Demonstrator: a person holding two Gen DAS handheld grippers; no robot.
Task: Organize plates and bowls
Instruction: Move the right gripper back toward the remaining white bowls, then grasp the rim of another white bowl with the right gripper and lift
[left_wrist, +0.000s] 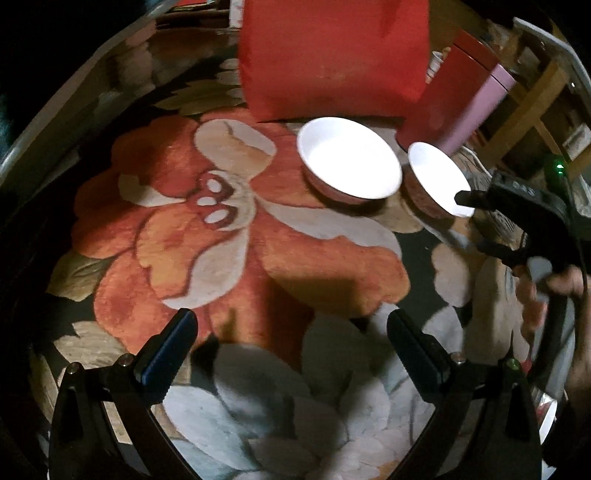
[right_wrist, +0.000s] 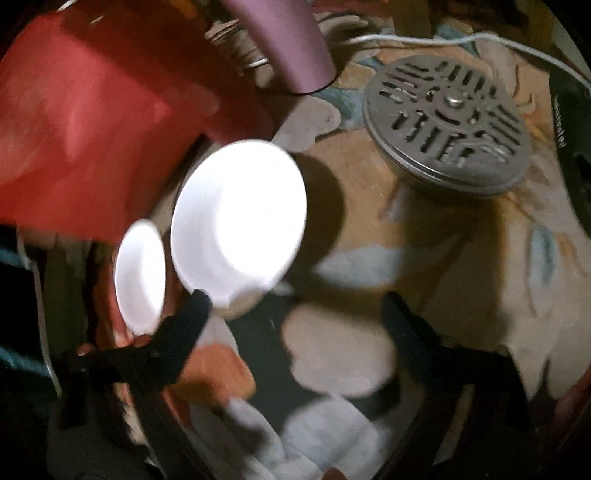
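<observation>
While two white bowls (left_wrist: 349, 162) (left_wrist: 437, 179) sit apart and unstacked beside the red bag (left_wrist: 332, 55) on the flowered rug (left_wrist: 221, 240), the task looks barely begun: the right gripper (right_wrist: 295, 314) nears the smaller bowl, jaws wide and empty; the left gripper (left_wrist: 291, 339) hangs open, empty.

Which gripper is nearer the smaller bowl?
Right. The right gripper has a fingertip at the smaller bowl's rim; the left gripper hangs well back over the floral rug.
</observation>
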